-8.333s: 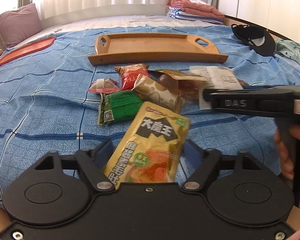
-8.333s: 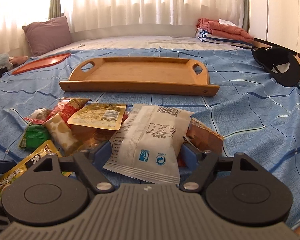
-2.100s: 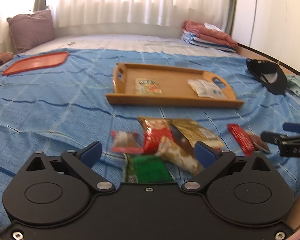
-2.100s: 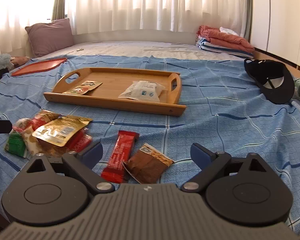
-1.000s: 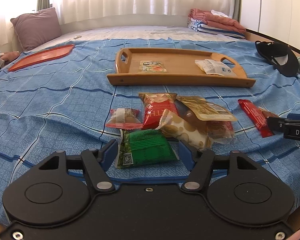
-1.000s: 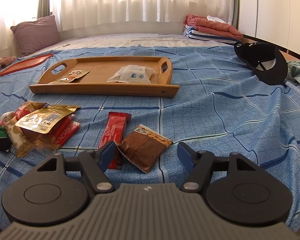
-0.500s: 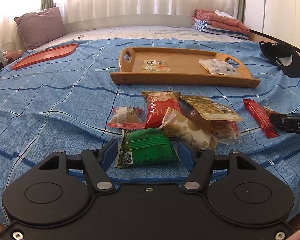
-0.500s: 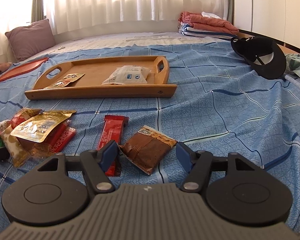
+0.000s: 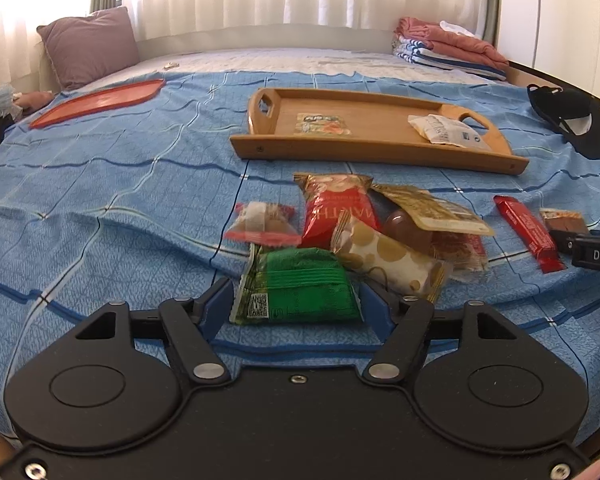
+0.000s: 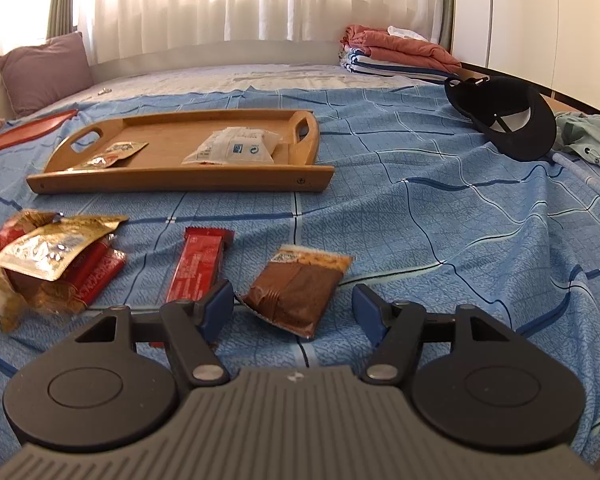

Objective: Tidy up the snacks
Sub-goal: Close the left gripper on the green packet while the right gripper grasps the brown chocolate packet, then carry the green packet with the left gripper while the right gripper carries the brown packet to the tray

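Bed with blue checked bedspread (image 9: 120, 184) carries everything. Wooden tray (image 9: 364, 152) holds two packets: yellow packet (image 9: 325, 125), white packet (image 9: 446, 130). Rest of snacks not yet moved, near front edge of bed. Left tongs (image 9: 296, 306) apart, straddling green packet (image 9: 300, 286); right tongs (image 10: 294, 312) apart around brown packet (image 10: 300, 290). Versus 8.3 s earlier: tray then empty, both tongs then held those two packets; now both lowered over next picks.
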Tool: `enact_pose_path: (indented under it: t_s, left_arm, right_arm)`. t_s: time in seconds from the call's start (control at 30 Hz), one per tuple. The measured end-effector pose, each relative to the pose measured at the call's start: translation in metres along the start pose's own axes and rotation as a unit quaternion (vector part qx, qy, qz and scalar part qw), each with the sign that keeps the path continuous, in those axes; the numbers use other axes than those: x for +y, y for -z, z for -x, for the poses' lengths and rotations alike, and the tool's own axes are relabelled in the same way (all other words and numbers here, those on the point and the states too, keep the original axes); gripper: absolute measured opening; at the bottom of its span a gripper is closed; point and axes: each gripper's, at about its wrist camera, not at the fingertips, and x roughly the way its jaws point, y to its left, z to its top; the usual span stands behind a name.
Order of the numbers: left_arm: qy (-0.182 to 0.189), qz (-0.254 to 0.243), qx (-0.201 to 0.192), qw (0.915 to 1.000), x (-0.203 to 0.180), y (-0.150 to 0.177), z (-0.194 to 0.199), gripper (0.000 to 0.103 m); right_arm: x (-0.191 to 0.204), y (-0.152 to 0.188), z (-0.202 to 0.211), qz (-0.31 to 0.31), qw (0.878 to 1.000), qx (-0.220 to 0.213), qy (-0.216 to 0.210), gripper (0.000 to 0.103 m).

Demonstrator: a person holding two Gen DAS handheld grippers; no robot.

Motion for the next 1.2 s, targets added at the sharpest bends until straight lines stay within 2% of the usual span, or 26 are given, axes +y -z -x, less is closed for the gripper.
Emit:
enact_pose_path:
  t_s: [0.3,0.43,0.57,0.9,1.2]
  left_arm:
    - [0.001,-0.003,-0.002,1.0,-0.001,0.0,-0.001,0.066]
    - [0.004,-0.012,-0.004,0.9999,-0.003,-0.001,0.001,0.055]
    - [0.005,-0.019,-0.006,0.9998,-0.006,-0.002,0.004,0.052]
    - [0.014,-0.006,-0.027,0.9995,0.0,-0.014,0.022,0.051]
    - [0.027,-0.013,-0.052,0.9982,0.002,-0.049,0.032,0.051]
  right_arm:
    - [-0.002,0.0,-0.006,-0.016,1.0,-0.002,-0.006,0.074]
    - [-0.001,-0.003,-0.009,-0.016,1.0,-0.001,-0.011,0.06]
    - [-0.001,-0.006,-0.01,-0.022,1.0,-0.001,-0.018,0.057]
    - [-0.005,-0.013,0.004,-0.036,0.999,-0.009,-0.033,0.056]
    - [-0.011,-0.032,0.013,-0.056,0.997,-0.024,-0.045,0.055]
